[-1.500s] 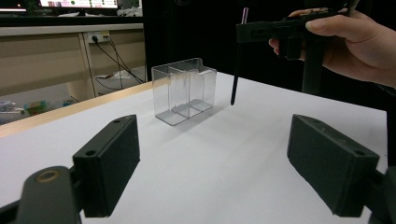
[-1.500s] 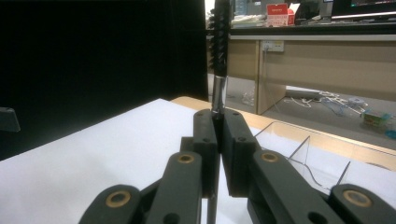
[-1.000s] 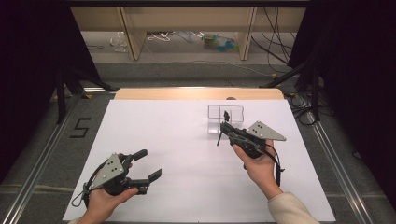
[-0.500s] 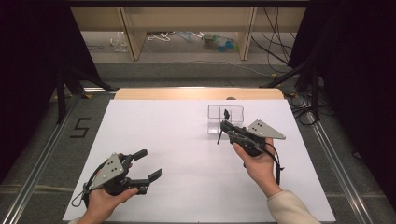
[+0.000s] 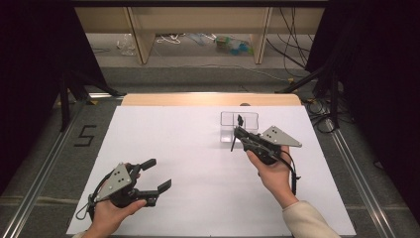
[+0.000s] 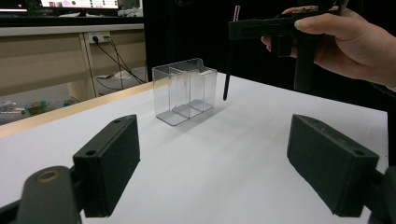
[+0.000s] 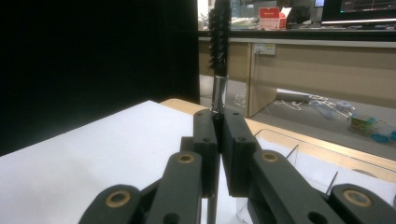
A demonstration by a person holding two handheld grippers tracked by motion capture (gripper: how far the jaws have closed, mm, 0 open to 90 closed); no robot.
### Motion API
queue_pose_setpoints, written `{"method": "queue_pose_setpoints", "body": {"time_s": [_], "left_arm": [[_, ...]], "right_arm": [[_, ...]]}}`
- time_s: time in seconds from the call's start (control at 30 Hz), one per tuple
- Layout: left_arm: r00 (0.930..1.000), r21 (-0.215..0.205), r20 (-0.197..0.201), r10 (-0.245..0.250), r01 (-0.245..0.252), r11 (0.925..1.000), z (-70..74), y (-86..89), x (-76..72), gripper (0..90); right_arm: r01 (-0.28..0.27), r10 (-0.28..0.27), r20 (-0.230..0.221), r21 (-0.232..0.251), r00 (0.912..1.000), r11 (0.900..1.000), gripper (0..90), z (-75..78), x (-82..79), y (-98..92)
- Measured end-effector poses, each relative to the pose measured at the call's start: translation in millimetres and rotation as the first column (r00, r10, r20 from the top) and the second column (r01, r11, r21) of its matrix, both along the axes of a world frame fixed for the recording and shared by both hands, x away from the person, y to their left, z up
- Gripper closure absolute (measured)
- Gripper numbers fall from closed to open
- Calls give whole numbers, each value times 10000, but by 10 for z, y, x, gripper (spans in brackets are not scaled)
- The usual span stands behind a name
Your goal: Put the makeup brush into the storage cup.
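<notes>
Brush (image 7: 218, 32) bristle tip cut off by top edge of right gripper view; its lower stem hidden behind the clamped jaws; in high view the brush (image 5: 236, 133) too thin to make out detail; clear box (image 7: 299, 154) mostly hidden behind right gripper (image 7: 218, 154), lower right; left gripper (image 6: 229, 163) body cut off by bottom edge of left gripper view; floor clutter (image 5: 233, 44) upper centre too small to identify

The right gripper (image 5: 237, 133) is held raised in the person's right hand (image 5: 273, 167), jaws closed tight together and pointing away from the person. The left gripper (image 5: 158, 174) sits low in the left hand (image 5: 113, 210), well apart from the right one, its jaws spread wide with nothing between them.
</notes>
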State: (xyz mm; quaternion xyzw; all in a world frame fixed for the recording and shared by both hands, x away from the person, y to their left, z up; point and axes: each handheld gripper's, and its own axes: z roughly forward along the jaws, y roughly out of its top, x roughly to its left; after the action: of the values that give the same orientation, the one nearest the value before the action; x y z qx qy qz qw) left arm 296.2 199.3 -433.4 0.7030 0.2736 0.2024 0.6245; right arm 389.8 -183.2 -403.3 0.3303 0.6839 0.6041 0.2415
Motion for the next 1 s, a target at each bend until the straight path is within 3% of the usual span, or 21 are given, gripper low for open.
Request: {"method": "queue_pose_setpoints", "body": {"time_s": [0.6, 0.7, 1.0], "left_arm": [[10000, 12, -12, 18, -18, 10000, -1, 1, 3, 172], [10000, 29, -16, 16, -16, 10000, -2, 2, 4, 172], [10000, 28, -20, -6, 6, 10000, -2, 1, 5, 173]], "right_arm": [[12, -12, -71, -38, 10000, 10000, 855, 6, 39, 11], [78, -79, 126, 71, 9999, 9999, 855, 8, 54, 21], [51, -52, -50, -36, 10000, 10000, 855, 18, 71, 20]]}}
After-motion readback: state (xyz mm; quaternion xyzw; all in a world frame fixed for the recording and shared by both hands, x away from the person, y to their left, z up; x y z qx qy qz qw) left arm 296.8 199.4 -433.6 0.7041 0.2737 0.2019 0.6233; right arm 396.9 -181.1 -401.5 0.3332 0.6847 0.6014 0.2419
